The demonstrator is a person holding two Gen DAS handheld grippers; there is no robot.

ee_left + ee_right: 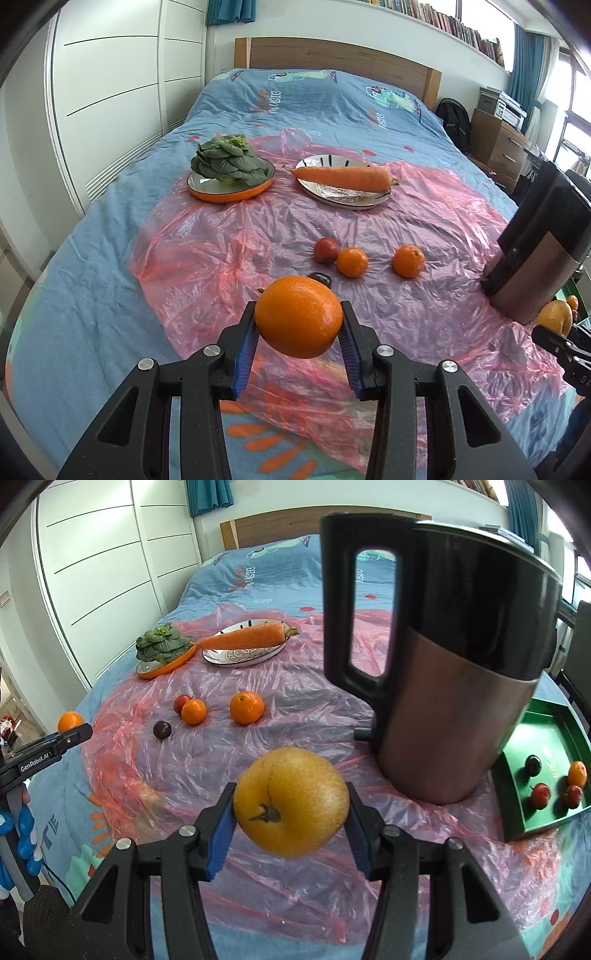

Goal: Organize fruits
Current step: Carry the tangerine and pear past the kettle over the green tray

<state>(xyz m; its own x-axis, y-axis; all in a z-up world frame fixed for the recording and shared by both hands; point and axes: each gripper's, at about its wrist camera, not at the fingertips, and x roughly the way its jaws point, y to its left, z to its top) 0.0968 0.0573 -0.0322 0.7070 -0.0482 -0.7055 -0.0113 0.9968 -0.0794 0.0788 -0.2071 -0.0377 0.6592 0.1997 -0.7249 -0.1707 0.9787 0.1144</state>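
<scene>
The left gripper (pixel 298 325) pinches a round orange fruit (pixel 298 316) above the pink plastic sheet (pixel 207 258). The right gripper (pixel 291 812) pinches a round yellow pear (pixel 291 801); the green tray (pixel 546 812) lies at its three o'clock.

Bed (pixel 92 280) under pink plastic sheet (pixel 221 258), kettle (pixel 461 664), plates, loose fruit.

carrot (pixel 341 176) on plate (pixel 334 195)

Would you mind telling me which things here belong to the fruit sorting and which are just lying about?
Job: orange in left gripper; yellow pear in right gripper; loose fruits on plastic sheet; green tray.

Lying about: kettle; carrot; leafy greens; two plates.
</scene>
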